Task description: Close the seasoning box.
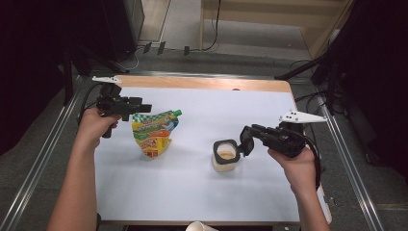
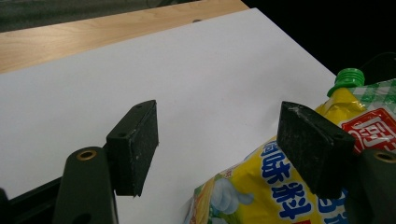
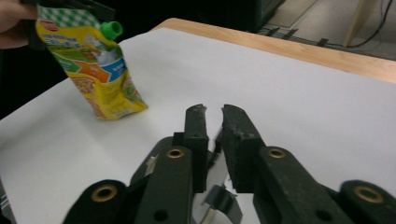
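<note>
Rim of a pale paper cup point(image 1: 199, 226) pokes up at the near edge of the table point(image 1: 202, 83), cut off at the bottom of the high view so that little of it can be made out. Two forearms come in beside it over the white sheet point(image 1: 192, 192).

Right of centre stands a cream tub point(image 1: 225, 163) with a dark rim. The right gripper point(image 1: 246, 140), held in the right hand point(image 1: 298, 166), reaches in from the right and meets that rim. In the right gripper view its jaws point(image 3: 212, 112) stand almost together, with a thin dark strip point(image 3: 219, 198) caught low between them. This is probably the tub's rim, though the jaws hide most of it and the tub's body is out of frame there.

Farther left, a yellow pouch point(image 1: 153, 134) with a green cap point(image 1: 177, 113) sits on the sheet, tilted, its cap toward the right. The left gripper point(image 1: 144, 108), in the left hand point(image 1: 94, 126), hangs at the pouch's checked top edge. In the left gripper view the jaws point(image 2: 217, 126) stand wide apart with bare sheet between the pads. The pouch point(image 2: 261, 186) lies partly behind one jaw, and whether it touches that jaw is hard to tell. The right gripper view shows the pouch point(image 3: 95, 74) upright on its base, its top corner covered by black jaw parts.

At the far side the wooden edge of the table shows beyond the sheet.
</note>
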`<state>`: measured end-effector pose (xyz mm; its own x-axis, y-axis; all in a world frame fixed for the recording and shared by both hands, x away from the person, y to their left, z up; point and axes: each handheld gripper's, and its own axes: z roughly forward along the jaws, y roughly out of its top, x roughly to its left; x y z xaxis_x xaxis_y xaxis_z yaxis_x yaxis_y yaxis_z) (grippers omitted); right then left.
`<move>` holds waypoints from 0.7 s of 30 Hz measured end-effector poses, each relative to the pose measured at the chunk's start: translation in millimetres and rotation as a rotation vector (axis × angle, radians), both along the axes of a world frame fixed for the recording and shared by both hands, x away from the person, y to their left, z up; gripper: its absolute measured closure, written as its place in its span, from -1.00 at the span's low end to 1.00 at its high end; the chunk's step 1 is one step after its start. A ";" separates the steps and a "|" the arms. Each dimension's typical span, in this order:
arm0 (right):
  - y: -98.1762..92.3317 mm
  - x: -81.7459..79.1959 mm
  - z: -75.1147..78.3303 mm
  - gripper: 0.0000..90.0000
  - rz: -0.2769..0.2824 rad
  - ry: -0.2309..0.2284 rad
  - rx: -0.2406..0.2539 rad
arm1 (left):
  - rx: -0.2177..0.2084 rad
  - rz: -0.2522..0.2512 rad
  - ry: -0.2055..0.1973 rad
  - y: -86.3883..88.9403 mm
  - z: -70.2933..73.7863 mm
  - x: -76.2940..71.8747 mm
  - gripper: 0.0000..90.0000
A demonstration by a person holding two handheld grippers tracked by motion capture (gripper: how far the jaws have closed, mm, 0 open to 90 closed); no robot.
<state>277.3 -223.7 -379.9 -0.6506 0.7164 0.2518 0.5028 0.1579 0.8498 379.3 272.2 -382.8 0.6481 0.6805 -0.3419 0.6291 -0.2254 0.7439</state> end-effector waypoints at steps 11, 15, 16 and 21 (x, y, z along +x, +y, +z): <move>-1.4 10.1 -22.0 1.00 -0.017 0.068 -0.012 | 0.007 0.005 0.007 0.6 -2.5 0.8 -0.33; -0.2 11.0 -25.5 1.00 -0.016 0.081 0.005 | 0.009 0.000 0.014 -1.0 -3.6 1.2 -0.33; 0.8 10.8 -25.8 1.00 -0.016 0.081 0.006 | 0.011 0.000 0.015 -1.1 -3.7 1.3 -0.33; 7.8 11.0 -29.6 1.00 0.002 0.086 -0.001 | 0.013 0.001 0.018 -1.3 -4.2 1.2 -0.33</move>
